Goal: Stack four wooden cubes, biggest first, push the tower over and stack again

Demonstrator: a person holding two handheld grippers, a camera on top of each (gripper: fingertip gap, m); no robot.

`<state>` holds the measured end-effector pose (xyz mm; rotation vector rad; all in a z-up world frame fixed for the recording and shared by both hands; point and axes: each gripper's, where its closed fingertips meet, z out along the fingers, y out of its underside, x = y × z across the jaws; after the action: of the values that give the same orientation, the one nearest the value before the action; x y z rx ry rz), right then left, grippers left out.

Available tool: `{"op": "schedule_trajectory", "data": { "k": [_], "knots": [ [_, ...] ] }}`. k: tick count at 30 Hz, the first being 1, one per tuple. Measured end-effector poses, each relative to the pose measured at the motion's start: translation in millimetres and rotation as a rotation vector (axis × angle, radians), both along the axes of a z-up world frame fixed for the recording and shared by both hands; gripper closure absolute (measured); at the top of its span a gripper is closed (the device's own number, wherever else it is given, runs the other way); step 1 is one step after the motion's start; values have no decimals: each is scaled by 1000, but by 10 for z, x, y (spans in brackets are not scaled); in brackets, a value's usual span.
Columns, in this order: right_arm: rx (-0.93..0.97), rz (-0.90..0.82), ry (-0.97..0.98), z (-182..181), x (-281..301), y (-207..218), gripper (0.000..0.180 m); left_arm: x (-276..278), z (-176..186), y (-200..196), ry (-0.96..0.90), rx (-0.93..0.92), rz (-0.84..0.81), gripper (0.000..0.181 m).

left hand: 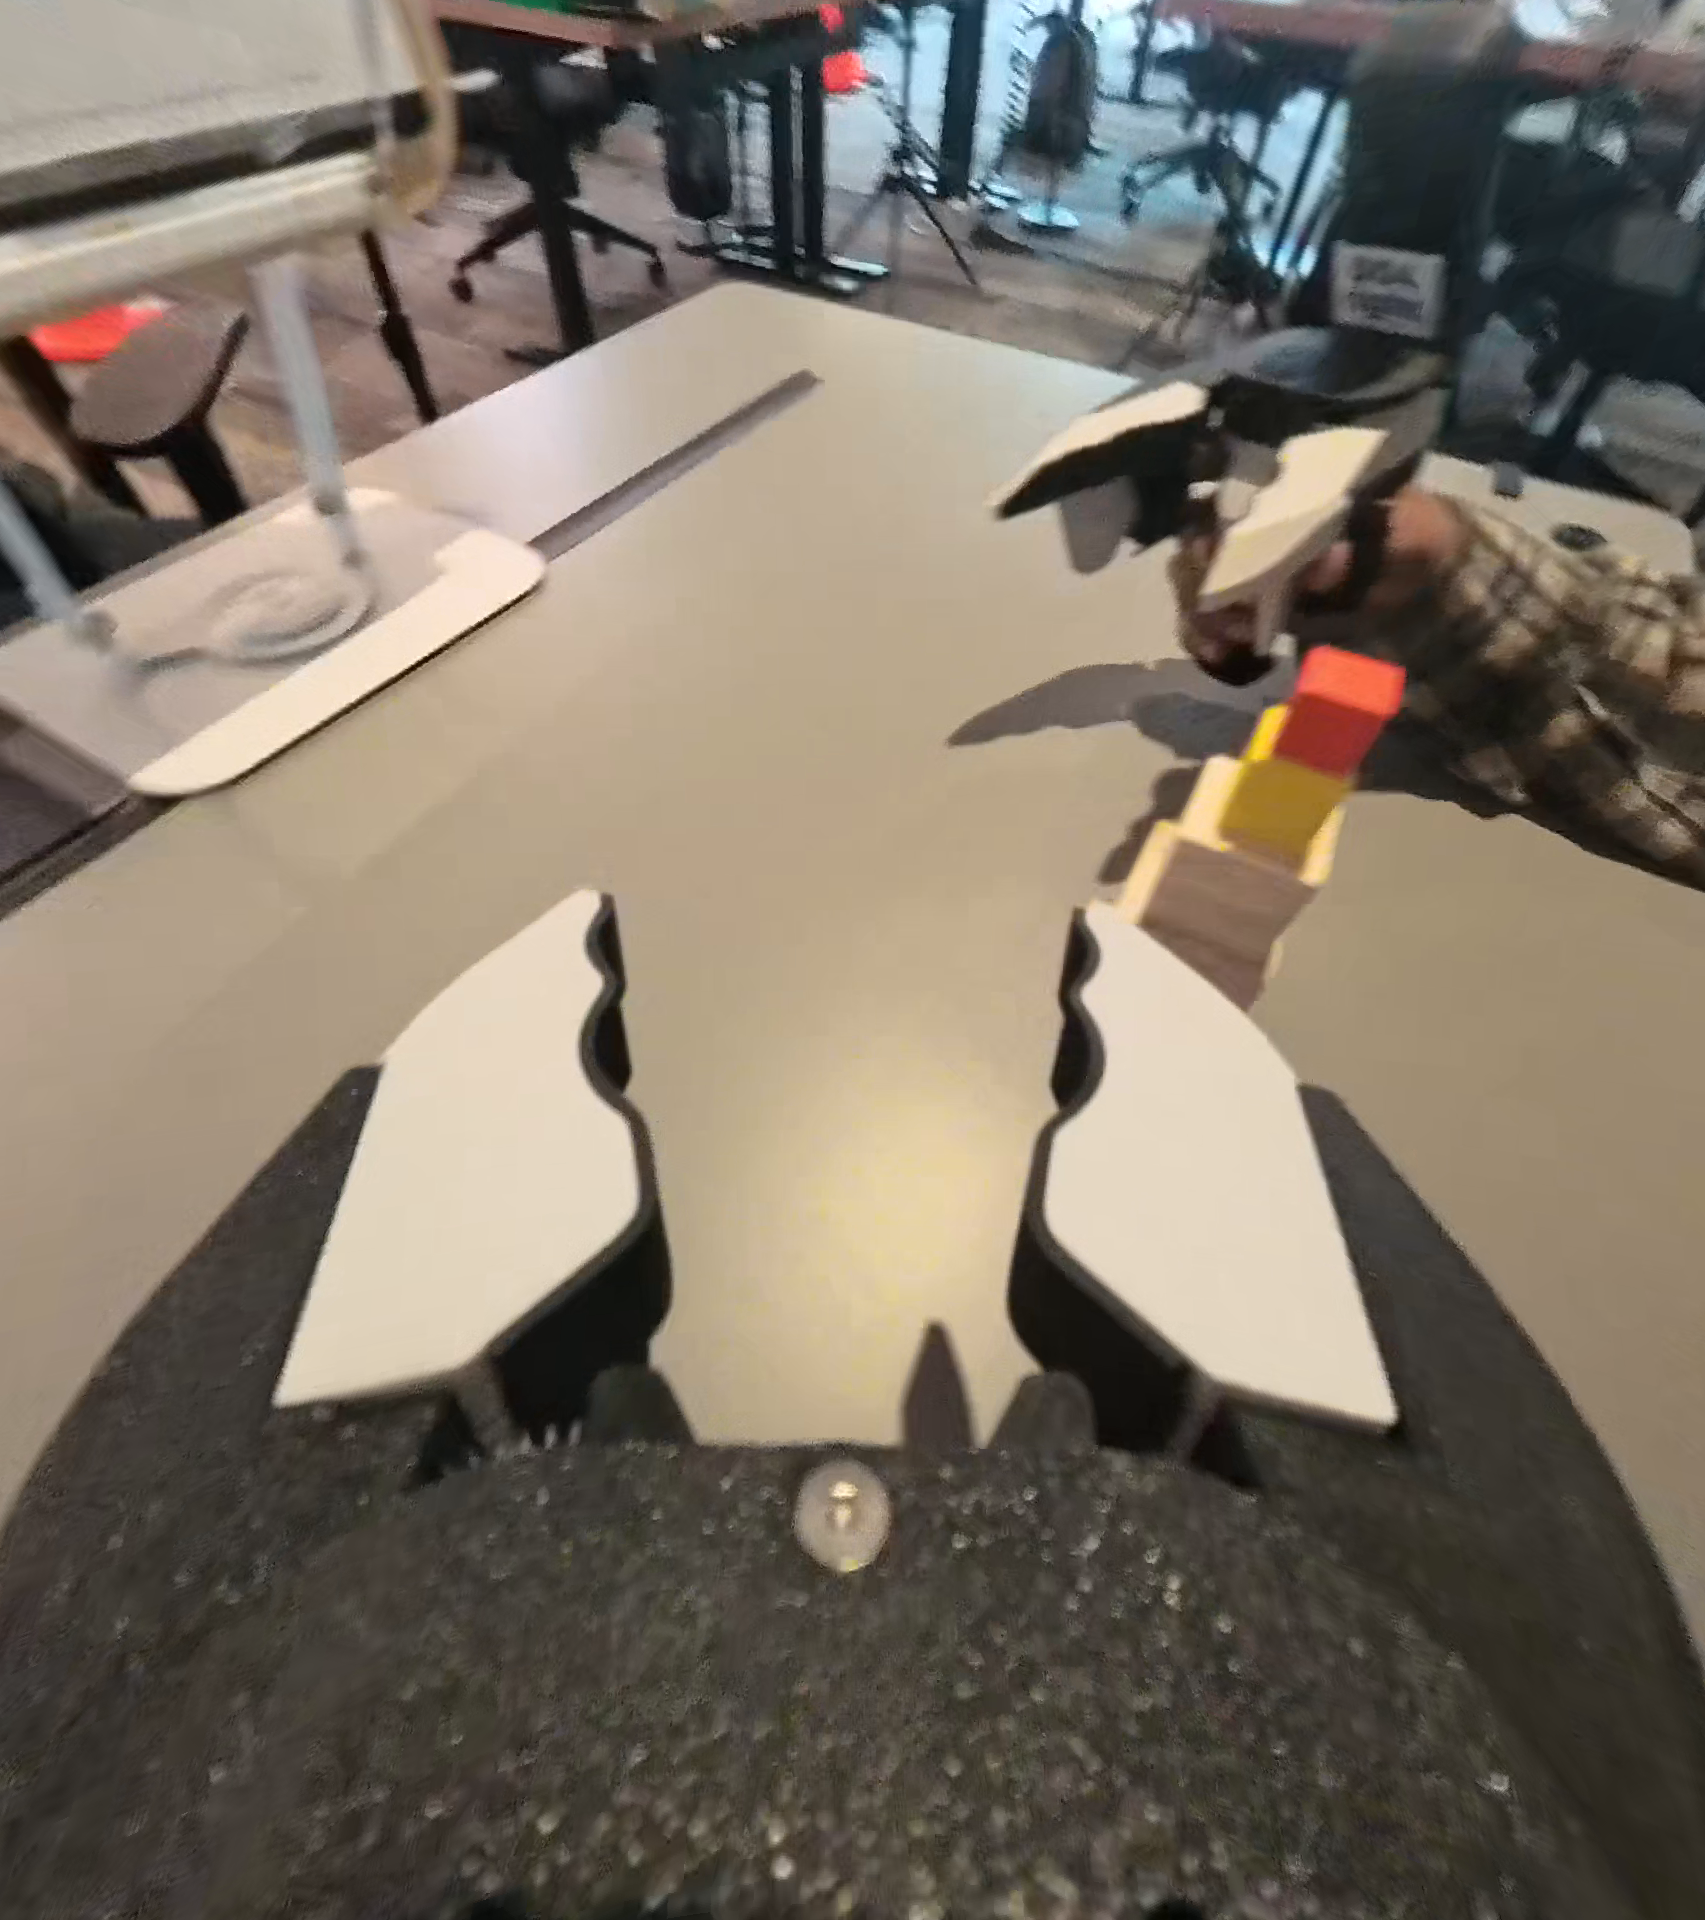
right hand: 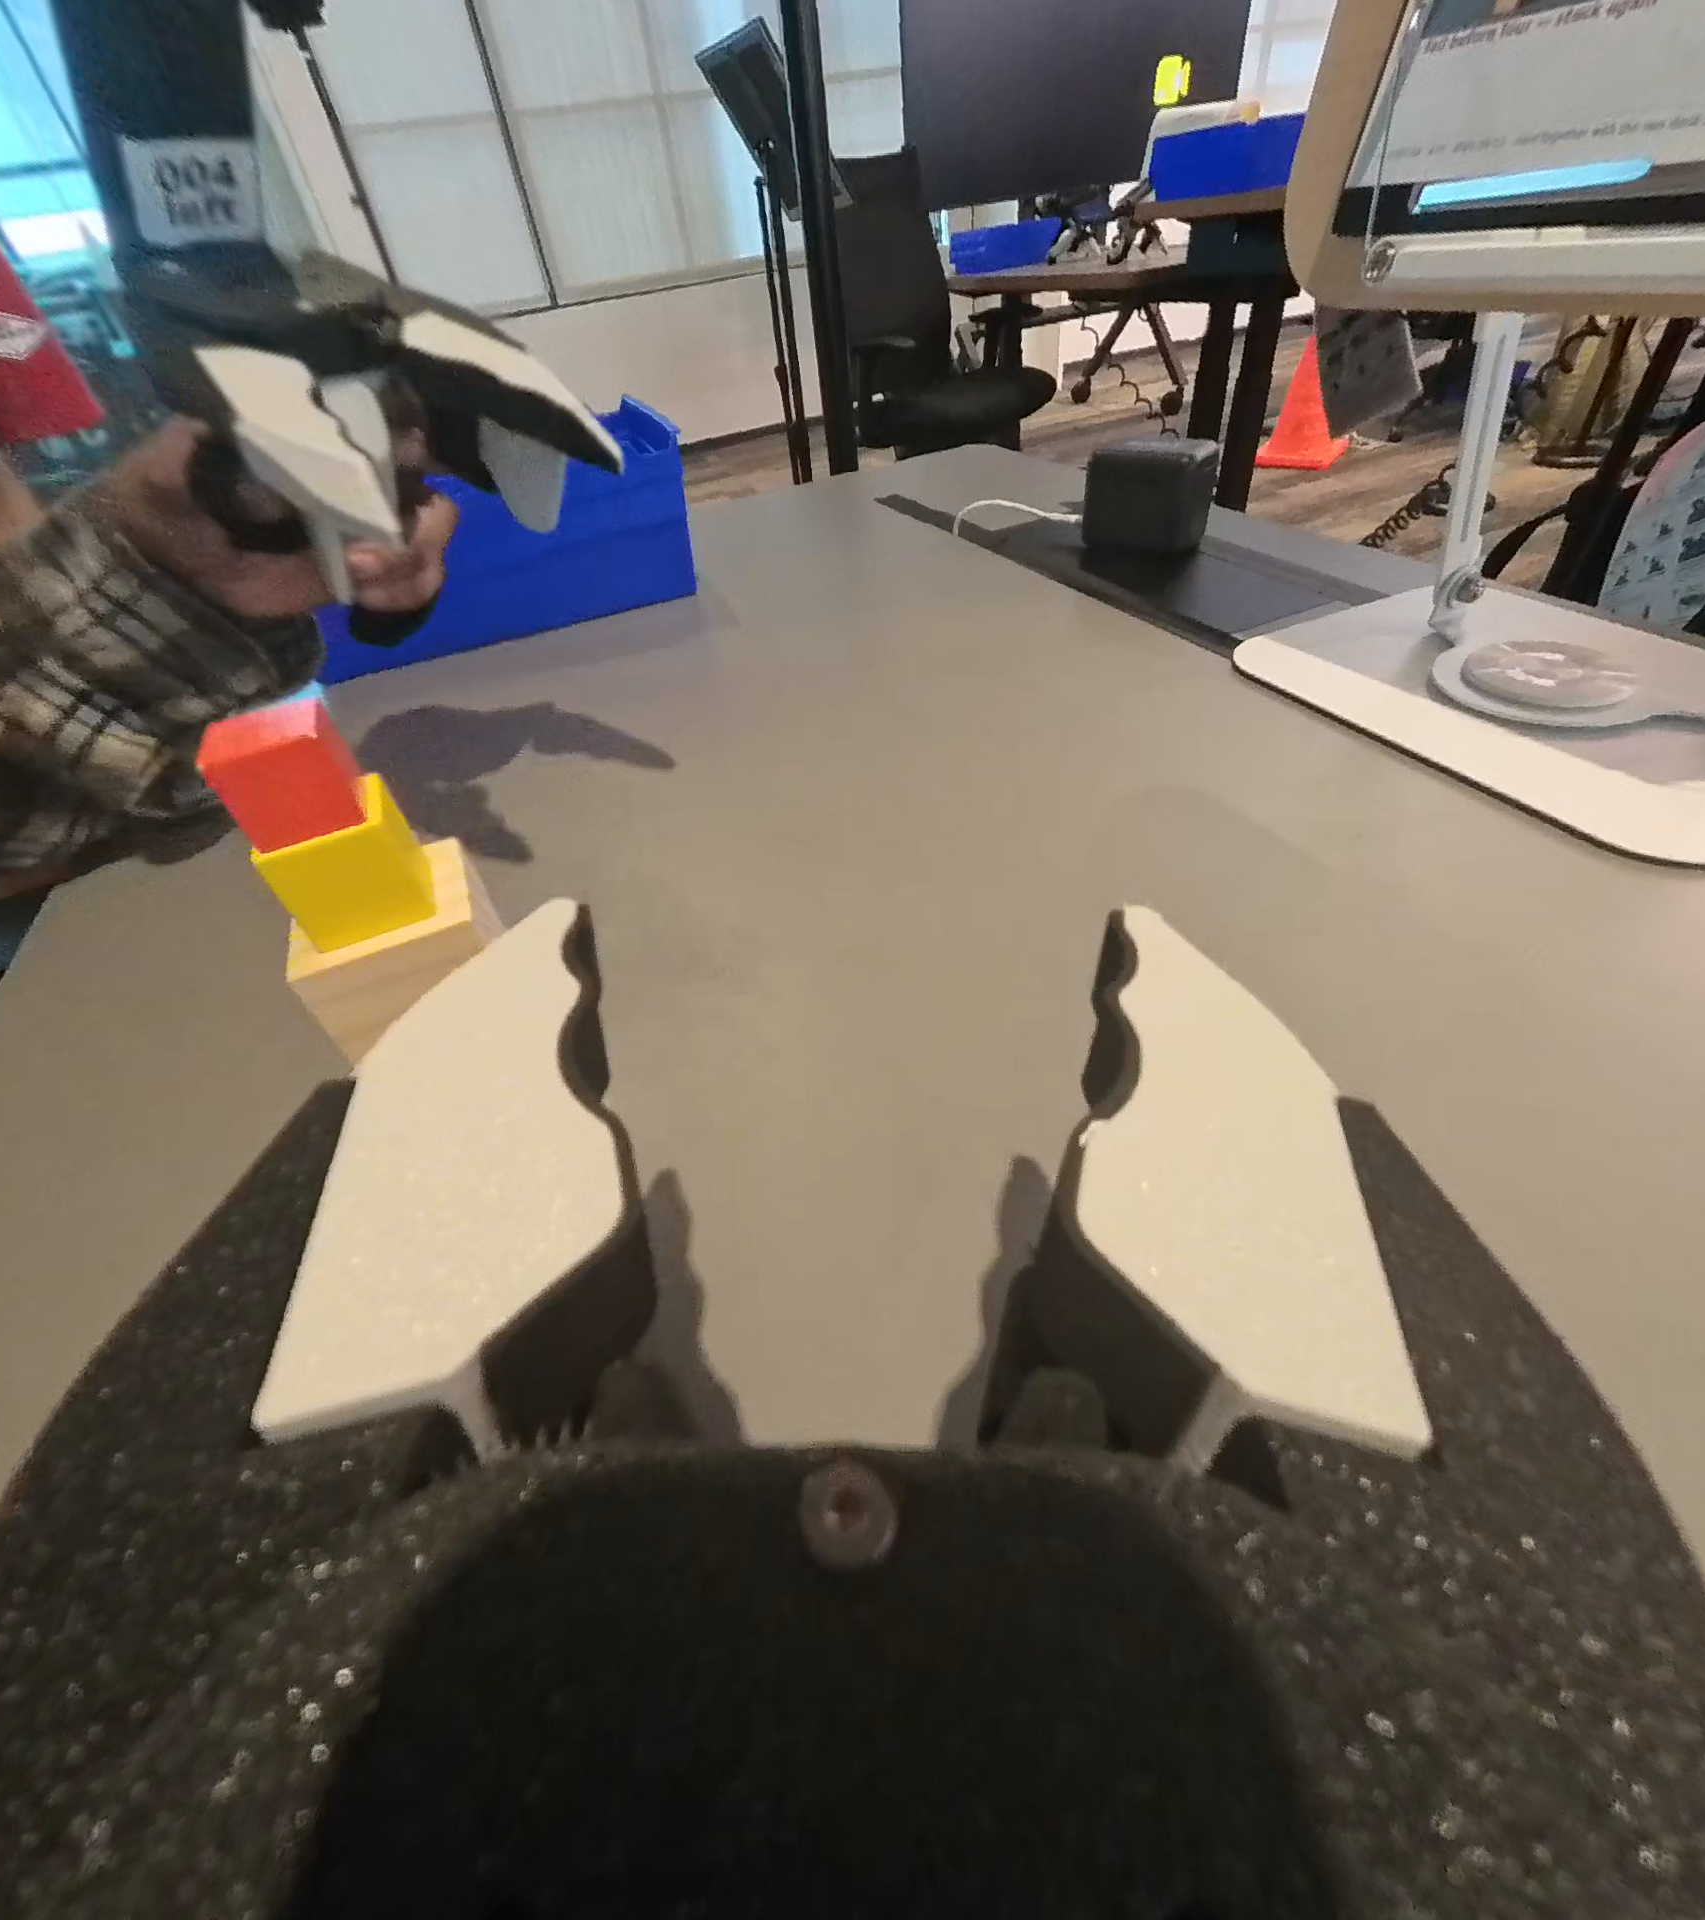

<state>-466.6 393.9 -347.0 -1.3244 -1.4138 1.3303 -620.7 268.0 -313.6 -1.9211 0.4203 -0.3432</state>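
Observation:
A tower of cubes stands on the grey table (left hand: 775,675): a red cube (left hand: 1344,712) on a yellow cube (left hand: 1279,800) on pale wooden cubes (left hand: 1222,920). In the left wrist view two wooden tiers seem to show. In the right wrist view the red cube (right hand: 282,774), the yellow cube (right hand: 349,873) and a wooden cube (right hand: 380,977) show, partly behind my finger. My left gripper (left hand: 843,914) is open and empty, left of the tower. My right gripper (right hand: 848,920) is open and empty, right of it. Each also shows in the other view, raised near the tower: the right (left hand: 1102,545), the left (right hand: 479,509).
A white monitor stand base (left hand: 235,665) (right hand: 1513,748) sits at the table's far side. A blue bin (right hand: 567,561) and a black box with a cable (right hand: 1149,504) stand behind. A plaid sleeve (left hand: 1575,707) reaches past the tower. Chairs and desks lie beyond the table. The yellow cube (right hand: 349,873) is closer to my right gripper, around 6 centimetres from its tips; the left tips are 12 centimetres off.

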Motion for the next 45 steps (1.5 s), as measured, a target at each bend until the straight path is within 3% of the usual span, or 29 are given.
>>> {"op": "schedule_trajectory", "data": {
  "k": [9,17,19,20,21,33,40,45],
  "knots": [
    [-65,-280,-162,122,385,143,92,-727,-336,-2,51,70,79,106],
    [-84,-417,-365,429,681,-156,101,-945,-103,-144,-44,240,228,109],
    [-126,-418,-417,407,681,-258,117,-1017,-60,-180,-72,239,263,110],
    [-159,-404,-440,400,673,-327,140,-1065,-30,-191,-83,249,286,110],
    [-195,-359,-455,407,649,-430,178,-1103,-11,-203,-94,255,300,111],
    [-702,-491,-758,-182,381,-1000,180,-1155,-89,-198,-104,201,310,115],
    [-831,-515,-783,-387,127,-1112,180,-1154,-102,-198,-85,190,309,117],
    [-786,-464,-767,-281,-184,-1160,180,-1174,-101,-202,-91,186,316,117]
  ]
}}
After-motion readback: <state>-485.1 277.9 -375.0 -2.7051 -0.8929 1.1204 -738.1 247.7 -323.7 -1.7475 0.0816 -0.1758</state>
